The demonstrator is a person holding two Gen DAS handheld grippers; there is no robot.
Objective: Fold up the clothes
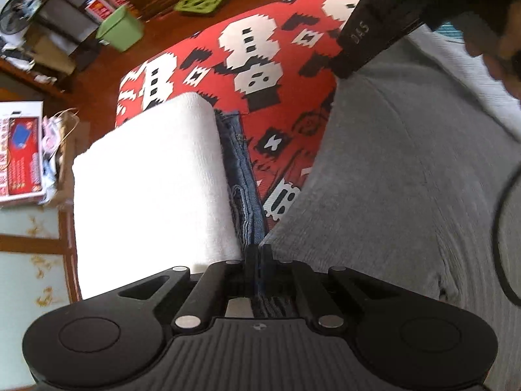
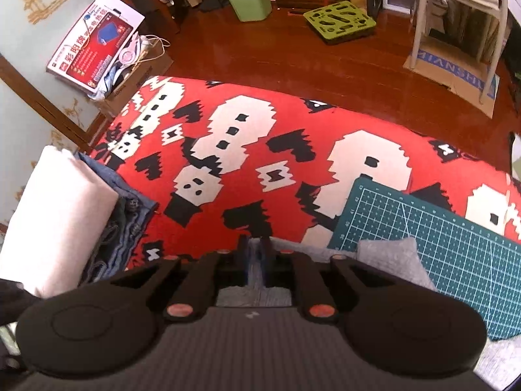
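Pinching the edge of a grey garment (image 1: 407, 169), the left gripper (image 1: 259, 254) has its fingers pressed together on the cloth at 6 o'clock in its view; the garment spreads from there up toward 2 o'clock over a red patterned cover (image 1: 260, 65). At 9 o'clock of that gripper sits a folded white cloth (image 1: 153, 189) on top of folded denim (image 1: 242, 176). The right gripper (image 2: 255, 251) is likewise clamped on grey fabric at 6 o'clock of its own view, with a fold of it lying on a green cutting mat (image 2: 456, 254) at 4 o'clock. The white cloth and denim appear there at 9 o'clock. A green bin (image 2: 249, 1) stands on the wooden floor (image 2: 325, 62) at 12 o'clock.
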